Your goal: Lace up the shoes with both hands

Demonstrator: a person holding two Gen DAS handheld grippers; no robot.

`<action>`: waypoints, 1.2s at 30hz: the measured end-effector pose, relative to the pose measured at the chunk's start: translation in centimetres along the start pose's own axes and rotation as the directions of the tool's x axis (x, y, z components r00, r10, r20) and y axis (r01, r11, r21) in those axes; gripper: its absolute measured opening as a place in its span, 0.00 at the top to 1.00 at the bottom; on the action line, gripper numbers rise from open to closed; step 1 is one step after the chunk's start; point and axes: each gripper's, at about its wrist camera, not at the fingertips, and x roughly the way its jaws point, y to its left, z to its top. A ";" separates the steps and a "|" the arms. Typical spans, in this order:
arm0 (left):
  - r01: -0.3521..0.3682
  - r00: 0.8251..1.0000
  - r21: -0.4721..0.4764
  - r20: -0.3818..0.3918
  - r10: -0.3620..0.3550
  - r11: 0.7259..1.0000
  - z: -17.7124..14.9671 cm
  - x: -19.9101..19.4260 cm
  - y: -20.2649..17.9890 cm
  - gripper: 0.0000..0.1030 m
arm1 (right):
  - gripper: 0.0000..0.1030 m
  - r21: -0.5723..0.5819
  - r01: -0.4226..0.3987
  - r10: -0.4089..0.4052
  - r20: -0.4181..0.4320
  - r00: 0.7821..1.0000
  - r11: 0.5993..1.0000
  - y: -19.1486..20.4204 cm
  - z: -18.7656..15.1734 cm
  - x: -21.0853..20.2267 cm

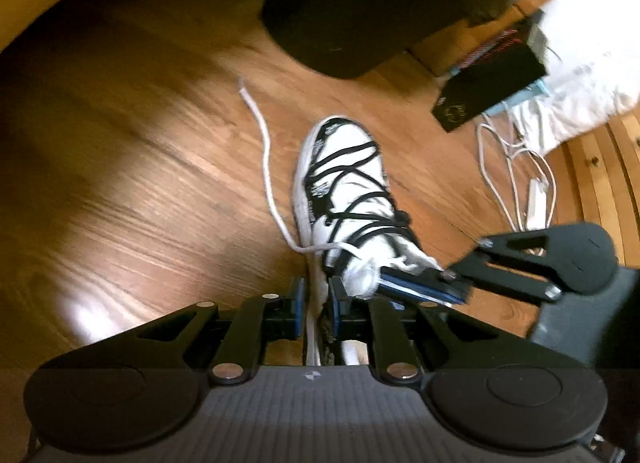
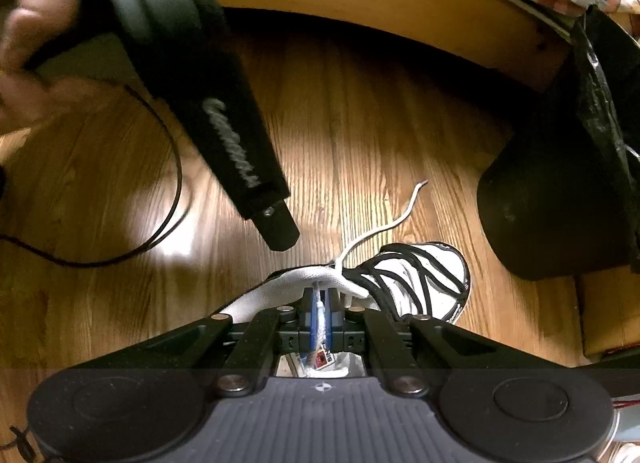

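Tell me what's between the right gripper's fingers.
In the right wrist view, a white lace of the shoe sits pinched in the right gripper.

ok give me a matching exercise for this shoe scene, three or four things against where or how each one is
Things:
1. white sneaker with black laces
2. loose white lace end
3. right gripper
4. thin black cable

States:
A. looped on the floor
B. clamped on white lace
C. trailing over the wooden floor
D. standing between both grippers

Pairs: 1-D, 2-C, 3-B, 4-A

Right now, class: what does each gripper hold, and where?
Right gripper: shut on the white lace, near its end. Left gripper: on the shoe collar edge.
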 end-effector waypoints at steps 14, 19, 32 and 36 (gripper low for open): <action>0.000 1.000 0.001 -0.016 0.000 1.000 -0.2 0.9 -0.2 0.87 | 0.86 -0.003 0.020 -0.020 0.025 0.999 1.000 0.2 -0.1 -0.8; 0.010 1.000 -0.015 -0.012 -0.011 1.000 -0.1 0.8 -0.2 0.87 | 0.84 0.006 -0.027 0.026 0.041 0.999 1.000 0.0 -0.4 -1.7; 0.023 1.000 -0.028 -0.008 -0.023 0.999 0.0 0.8 -0.3 0.87 | 0.81 0.048 -0.054 0.055 -0.031 0.998 0.997 -0.4 -1.0 -2.0; 0.024 1.000 -0.032 0.002 -0.024 0.999 0.2 0.7 -0.3 0.84 | 0.81 0.064 -0.054 0.058 -0.068 0.996 0.997 -0.2 -0.5 -0.8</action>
